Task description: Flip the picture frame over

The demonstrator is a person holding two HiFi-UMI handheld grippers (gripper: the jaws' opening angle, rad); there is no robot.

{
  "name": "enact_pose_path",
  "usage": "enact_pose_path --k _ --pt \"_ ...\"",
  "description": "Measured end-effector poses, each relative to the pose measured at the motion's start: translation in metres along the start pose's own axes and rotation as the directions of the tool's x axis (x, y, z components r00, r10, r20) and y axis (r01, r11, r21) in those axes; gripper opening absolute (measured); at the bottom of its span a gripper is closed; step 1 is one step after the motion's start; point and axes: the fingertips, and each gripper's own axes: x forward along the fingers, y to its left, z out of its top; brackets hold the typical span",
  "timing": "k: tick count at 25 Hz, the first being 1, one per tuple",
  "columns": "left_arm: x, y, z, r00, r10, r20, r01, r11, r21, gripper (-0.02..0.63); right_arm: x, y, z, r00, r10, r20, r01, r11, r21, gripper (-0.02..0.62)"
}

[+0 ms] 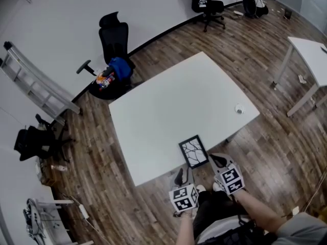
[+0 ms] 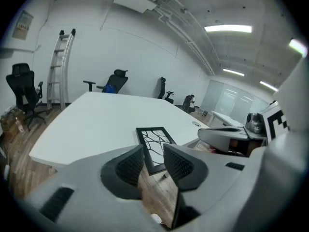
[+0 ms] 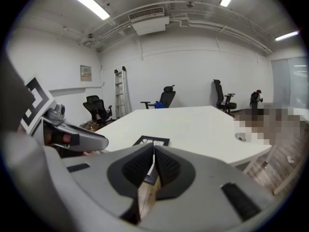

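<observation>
A black picture frame (image 1: 193, 151) with a white, branch-patterned face lies flat, face up, at the near edge of the white table (image 1: 179, 101). Both grippers hover just short of that edge, off the table. My left gripper (image 1: 183, 176) is below the frame's near left corner, and its jaws stand apart with nothing between them. In the left gripper view the frame (image 2: 155, 146) shows just beyond the left gripper (image 2: 154, 162). My right gripper (image 1: 217, 161) is beside the frame's near right corner. Its pads meet in the right gripper view (image 3: 153, 162), shut on nothing, with the frame (image 3: 152, 140) ahead.
A small round disc (image 1: 239, 108) sits at the table's right corner. Black office chairs (image 1: 115, 40) and a ladder (image 1: 36, 83) stand along the left wall. A second white table (image 1: 311, 55) is at the right. Wooden floor surrounds the table.
</observation>
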Motion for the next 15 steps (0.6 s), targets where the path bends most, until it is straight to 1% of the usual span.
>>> enact_pose_path --k 2,3,9,12,15 --pt "0.01 0.002 -0.011 0.997 -0.051 -0.052 0.049 0.998 -0.05 0.198 0.006 -0.001 -0.009 1.0 -0.011 -0.029 0.012 1.0 0.009 0.008" --pt "0.014 0.003 -0.017 0.994 -0.071 -0.081 0.065 0.995 -0.076 0.227 0.008 -0.002 -0.014 0.999 -0.016 -0.045 0.016 1.0 0.015 0.008" --pt "0.036 0.014 -0.039 0.976 -0.11 -0.187 0.08 0.984 -0.162 0.226 0.022 -0.013 -0.034 0.992 -0.033 -0.119 0.038 0.999 0.032 0.008" --pt "0.044 0.017 -0.043 0.968 -0.142 -0.209 0.096 0.971 -0.217 0.225 0.027 -0.016 -0.04 0.99 -0.029 -0.141 0.036 0.998 0.052 0.008" --pt "0.053 0.013 -0.047 0.956 -0.192 -0.222 0.133 0.958 -0.255 0.225 0.033 -0.02 -0.046 0.989 -0.019 -0.15 0.032 0.996 0.079 0.008"
